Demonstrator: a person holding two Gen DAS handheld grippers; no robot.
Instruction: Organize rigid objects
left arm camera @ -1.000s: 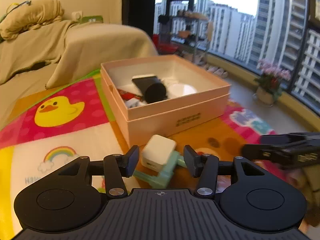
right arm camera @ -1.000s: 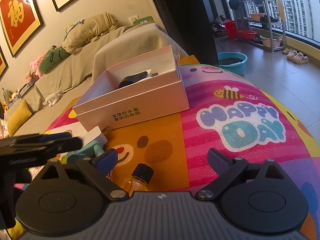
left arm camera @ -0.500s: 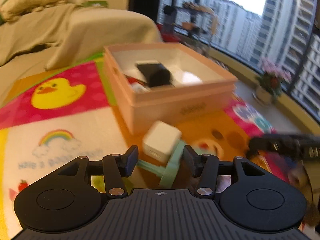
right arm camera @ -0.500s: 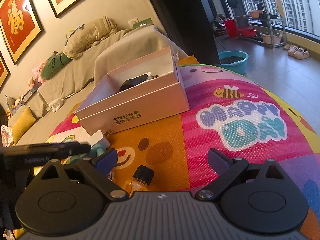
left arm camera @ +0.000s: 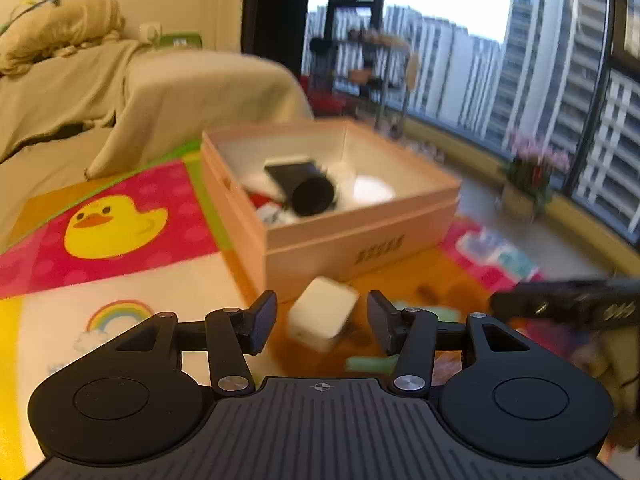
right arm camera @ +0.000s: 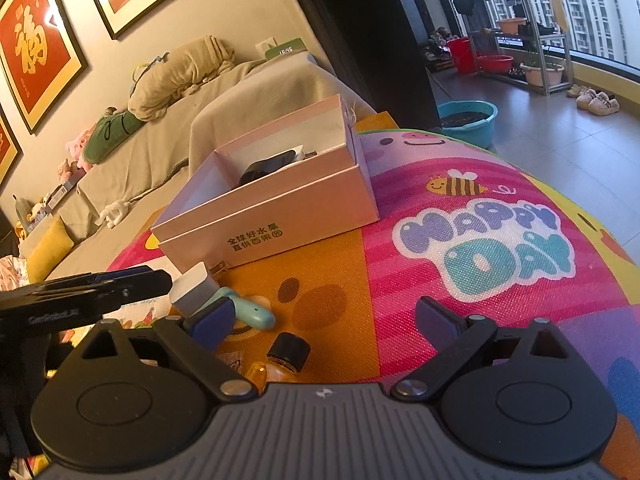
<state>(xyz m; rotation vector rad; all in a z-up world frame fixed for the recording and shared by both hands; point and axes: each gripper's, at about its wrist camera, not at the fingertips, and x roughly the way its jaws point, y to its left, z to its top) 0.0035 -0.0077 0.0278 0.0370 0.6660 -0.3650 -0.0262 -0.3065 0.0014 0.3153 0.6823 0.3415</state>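
A pink cardboard box (left arm camera: 360, 236) stands open on the play mat, with a black cylinder (left arm camera: 312, 200) and other items inside; it also shows in the right wrist view (right arm camera: 280, 216). A white charger block (left arm camera: 322, 318) lies in front of the box, between the open fingers of my left gripper (left arm camera: 322, 320), untouched. A mint-green tool (right arm camera: 248, 312) lies beside the charger (right arm camera: 196, 288). A small amber bottle with a black cap (right arm camera: 286, 356) lies just before my right gripper (right arm camera: 324, 324), which is open and empty.
The colourful play mat (right arm camera: 480, 240) covers the floor. A sofa under a beige cover (left arm camera: 120, 92) stands behind the box. A teal basin (right arm camera: 468, 118), a shelf rack (right arm camera: 520, 32) and a potted plant (left arm camera: 528, 176) stand by the windows.
My left gripper has moved forward over the white charger, which now sits between its fingers. The right gripper has shifted slightly; the mint-green tool and bottle show more.
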